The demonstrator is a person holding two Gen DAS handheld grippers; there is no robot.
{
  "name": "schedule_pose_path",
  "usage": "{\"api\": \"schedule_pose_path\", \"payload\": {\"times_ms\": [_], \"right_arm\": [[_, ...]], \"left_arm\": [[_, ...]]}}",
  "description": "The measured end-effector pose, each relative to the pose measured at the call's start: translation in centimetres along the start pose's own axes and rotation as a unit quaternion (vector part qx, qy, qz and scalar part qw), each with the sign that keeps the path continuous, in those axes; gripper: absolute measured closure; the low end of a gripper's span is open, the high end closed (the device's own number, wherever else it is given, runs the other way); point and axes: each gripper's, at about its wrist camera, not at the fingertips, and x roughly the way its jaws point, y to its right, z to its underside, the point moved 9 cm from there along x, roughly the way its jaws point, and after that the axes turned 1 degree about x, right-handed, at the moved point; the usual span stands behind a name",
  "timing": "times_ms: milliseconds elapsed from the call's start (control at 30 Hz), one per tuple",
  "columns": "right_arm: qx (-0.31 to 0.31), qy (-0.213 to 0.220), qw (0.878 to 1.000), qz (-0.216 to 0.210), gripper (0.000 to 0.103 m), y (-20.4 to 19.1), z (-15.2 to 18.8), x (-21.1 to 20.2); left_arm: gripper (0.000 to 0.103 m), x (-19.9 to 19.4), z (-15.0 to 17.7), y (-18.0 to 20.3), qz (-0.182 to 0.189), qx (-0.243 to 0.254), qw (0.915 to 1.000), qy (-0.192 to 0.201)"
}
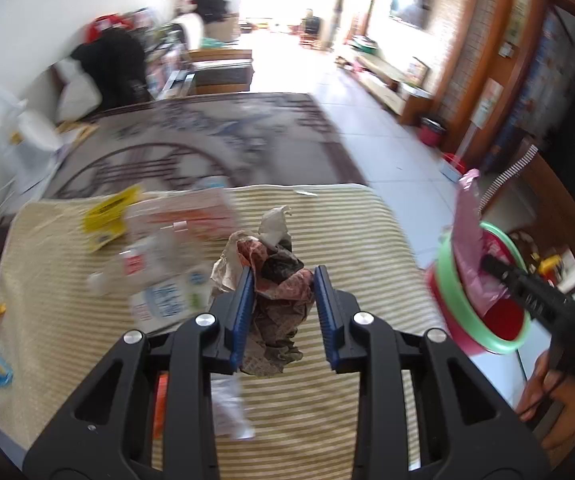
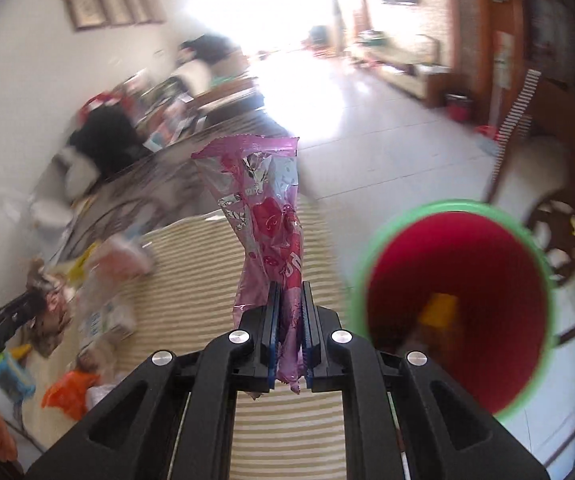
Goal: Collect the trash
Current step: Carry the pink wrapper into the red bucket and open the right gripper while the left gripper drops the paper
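Observation:
My left gripper is shut on a crumpled brown and red paper wad, held above the striped mat. It appears again at the left edge of the right wrist view as the left gripper with the wad. My right gripper is shut on a tall pink snack wrapper that stands up between its blue pads. The red bin with a green rim lies just right of it, with some yellow trash inside. In the left wrist view the right gripper holds the pink wrapper over the bin.
Loose trash lies on the mat's left side: a yellow packet, a plastic bottle, cartons and an orange wrapper. A patterned rug and tiled floor lie beyond. A person's hand grips the right tool.

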Motion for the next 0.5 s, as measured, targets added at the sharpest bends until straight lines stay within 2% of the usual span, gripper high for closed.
{"api": "schedule_pose_path", "payload": {"times_ms": [133,167,200,267,400,500], "right_arm": [[0.04,-0.009,0.998,0.04,0.091,6.1,0.3,-0.5],[0.047,-0.019,0.998,0.048,0.082,7.4,0.7,-0.3],[0.055,-0.021,0.997,0.056,0.057,8.7,0.6,-0.6],[0.081,0.004,0.994,0.079,0.035,11.1,0.9,-2.3],[0.113,0.054,0.987,0.105,0.033,14.8,1.4,-6.9],[0.149,0.087,0.976,0.134,0.032,17.8,2.2,-9.9]], "left_arm": [[0.074,1.1,-0.4,5.7,0.042,0.045,0.9981,-0.004],[0.074,1.4,-0.4,7.2,0.052,0.057,0.997,-0.006],[0.074,1.8,-0.4,9.2,0.068,0.071,0.9951,-0.008],[0.074,2.4,-0.3,12.4,0.095,0.095,0.9909,-0.012],[0.074,3.9,0.2,18.7,0.147,0.142,0.9786,-0.025],[0.073,5.0,0.5,23.2,0.184,0.169,0.9676,-0.036]]}}
